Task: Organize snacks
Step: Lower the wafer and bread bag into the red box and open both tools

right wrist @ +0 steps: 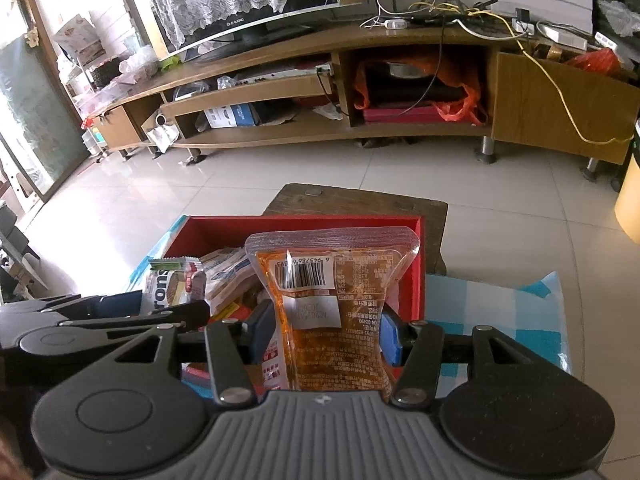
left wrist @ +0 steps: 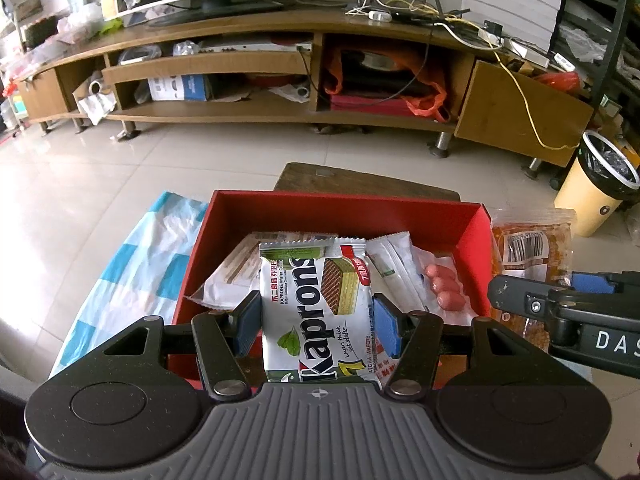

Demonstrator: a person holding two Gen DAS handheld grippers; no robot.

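Left gripper (left wrist: 316, 320): jaws closed on a wafer pack (left wrist: 320, 312), held above the near edge of the red box (left wrist: 344, 208). Right gripper (right wrist: 326, 334): jaws closed on an orange pouch (right wrist: 332, 304), held over the box's right side. In the box lie a sausage pack (left wrist: 444, 284) at right and white packets (left wrist: 228, 276) at left. The box rests on a blue-checked cloth (left wrist: 132, 264).

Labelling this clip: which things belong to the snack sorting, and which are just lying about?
Job: white Kaprons wafer packet in left gripper; orange clear pouch in right gripper; red cardboard box.
Lying about: yellow waste bin; wooden TV stand.
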